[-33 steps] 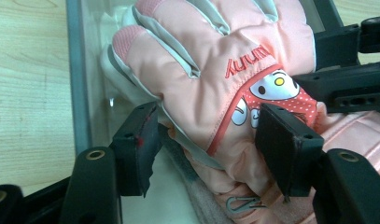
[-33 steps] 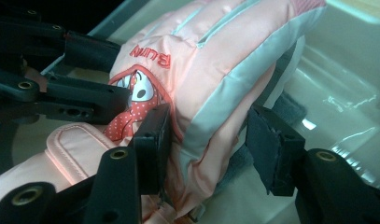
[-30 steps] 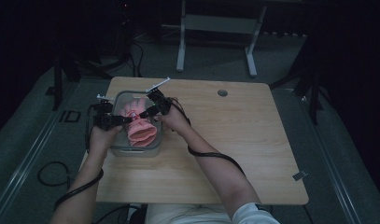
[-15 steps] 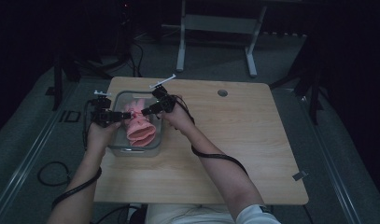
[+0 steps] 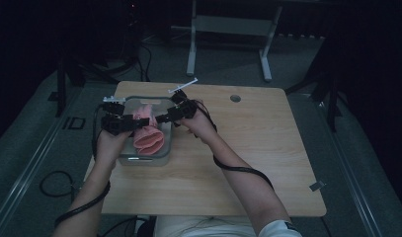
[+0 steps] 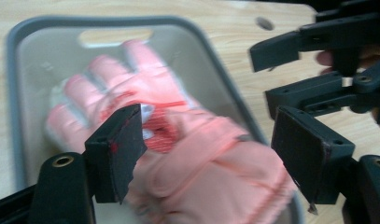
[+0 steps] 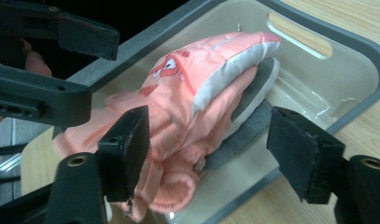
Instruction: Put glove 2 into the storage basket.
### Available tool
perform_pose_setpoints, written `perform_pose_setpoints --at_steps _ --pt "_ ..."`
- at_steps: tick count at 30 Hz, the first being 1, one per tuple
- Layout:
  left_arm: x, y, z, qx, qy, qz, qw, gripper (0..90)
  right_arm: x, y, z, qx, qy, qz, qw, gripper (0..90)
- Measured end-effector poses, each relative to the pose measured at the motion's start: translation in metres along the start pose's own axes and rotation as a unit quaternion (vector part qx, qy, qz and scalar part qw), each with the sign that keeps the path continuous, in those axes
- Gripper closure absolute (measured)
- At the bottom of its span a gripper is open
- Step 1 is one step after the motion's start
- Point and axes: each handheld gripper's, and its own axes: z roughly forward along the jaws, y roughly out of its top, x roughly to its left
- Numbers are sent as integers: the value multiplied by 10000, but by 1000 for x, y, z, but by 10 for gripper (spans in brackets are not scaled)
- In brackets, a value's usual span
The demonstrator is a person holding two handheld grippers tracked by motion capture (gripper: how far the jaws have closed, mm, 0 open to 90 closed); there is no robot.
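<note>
Release step: left claw (image 6: 206,154) and right claw (image 7: 211,154), jaws just opening, both released above pink gloves (image 5: 148,132) in grey bin (image 5: 139,159) at tabletop's left edge; next, withdraw clear.

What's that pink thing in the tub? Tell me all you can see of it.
It is a padded salmon-pink glove, with pale grey palm side and a small red-and-white badge on the back. It lies in the grey tub, fingers toward the handle slot, its cuff at the near wall. A dark grey piece lies under it. Nothing grips it.
</note>
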Motion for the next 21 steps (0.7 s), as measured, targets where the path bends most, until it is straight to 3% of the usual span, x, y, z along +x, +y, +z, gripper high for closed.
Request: perform_pose_setpoints --at_steps 2,4,7,13,18,21 --pt "-9 -1 1 19 -9 157 9999 153 0 -2 -4 -23 71 -96 9999 252" --pt "-17 -3 1 -46 27 303 9995 132 1 -4 -9 -39 80 -137 9999 247" --pt "-25 -6 -1 -120 -82 335 9993 18 2 -8 -15 -48 78 -200 9998 234" --pt "-43 -15 -5 -271 -605 599 9960 18 0 -27 -26 -41 34 -429 9991 191" --pt "-63 -25 -5 -297 -874 848 9921 17 -4 -42 -34 -12 78 -471 9989 185" --pt "-76 -32 -3 -478 -1025 1004 9885 18 -5 -48 -39 -9 147 -534 9985 186"
